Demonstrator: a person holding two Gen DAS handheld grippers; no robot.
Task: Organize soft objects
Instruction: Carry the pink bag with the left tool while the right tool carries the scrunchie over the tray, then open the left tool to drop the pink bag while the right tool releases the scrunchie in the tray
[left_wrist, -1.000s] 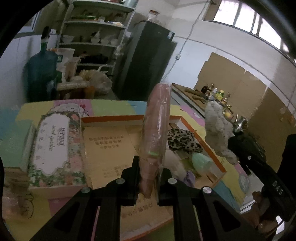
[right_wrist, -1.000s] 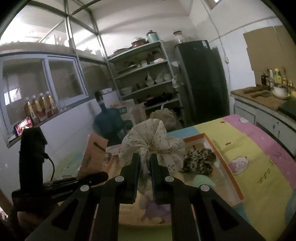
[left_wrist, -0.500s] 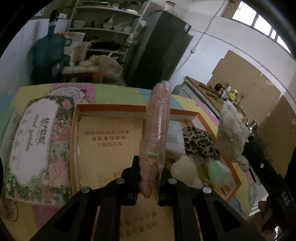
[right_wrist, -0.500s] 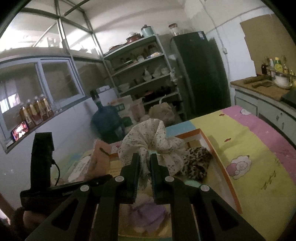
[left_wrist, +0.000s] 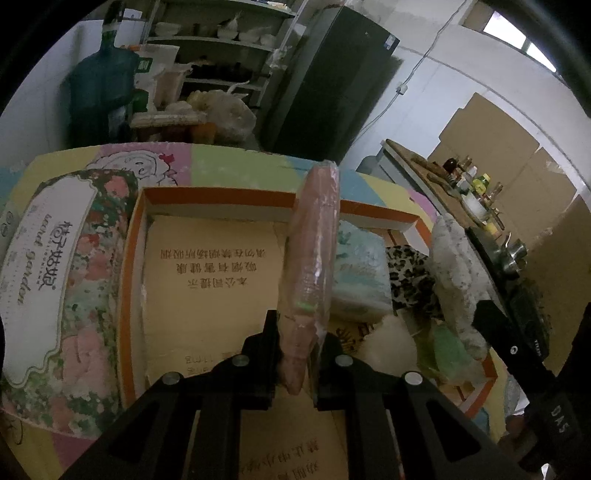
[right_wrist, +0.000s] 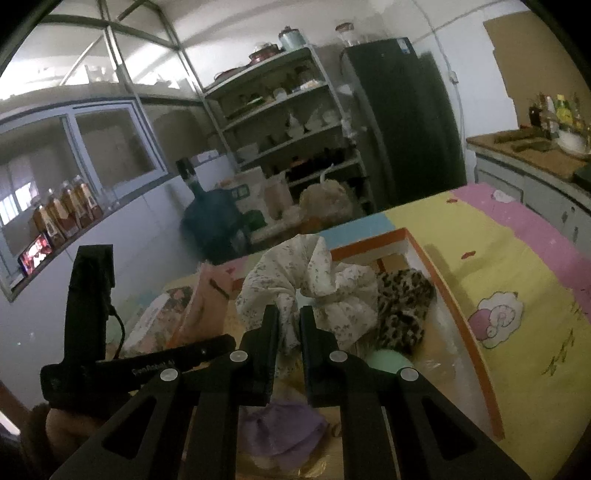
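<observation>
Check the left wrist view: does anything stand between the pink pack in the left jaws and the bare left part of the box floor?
Nothing visible does. The pink pack hangs over the orange-rimmed box; other soft items lie to its right.

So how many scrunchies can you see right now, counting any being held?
2 for certain: the white floral scrunchie clamped in the right gripper, and the leopard-print scrunchie lying in the orange-rimmed box. Other soft items there may hide more.
</observation>
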